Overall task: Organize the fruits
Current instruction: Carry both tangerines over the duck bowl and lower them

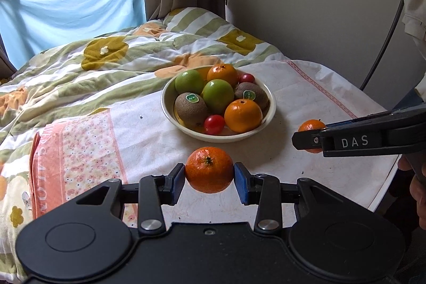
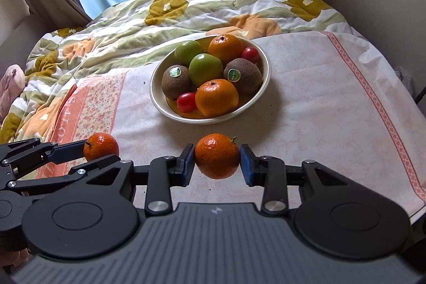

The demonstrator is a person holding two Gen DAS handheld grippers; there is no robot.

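Observation:
My left gripper [image 1: 209, 177] is shut on a small mandarin [image 1: 209, 169], held just above the table in front of the bowl. My right gripper [image 2: 217, 160] is shut on a second mandarin [image 2: 217, 155]. Each shows in the other view: the right gripper [image 1: 306, 140] with its mandarin [image 1: 310, 125] at right, the left gripper [image 2: 87, 153] with its mandarin [image 2: 101, 147] at left. A cream bowl [image 1: 270, 108] [image 2: 157, 97] holds oranges, green apples, kiwis and cherry tomatoes.
The table has a white and pink cloth [image 2: 332, 97]. A flowered quilt [image 1: 93, 65] on a bed lies behind and left. A wall [image 1: 319, 4] is at right, with a black cable [image 1: 386, 44]. The table edge [image 1: 383, 193] curves at right.

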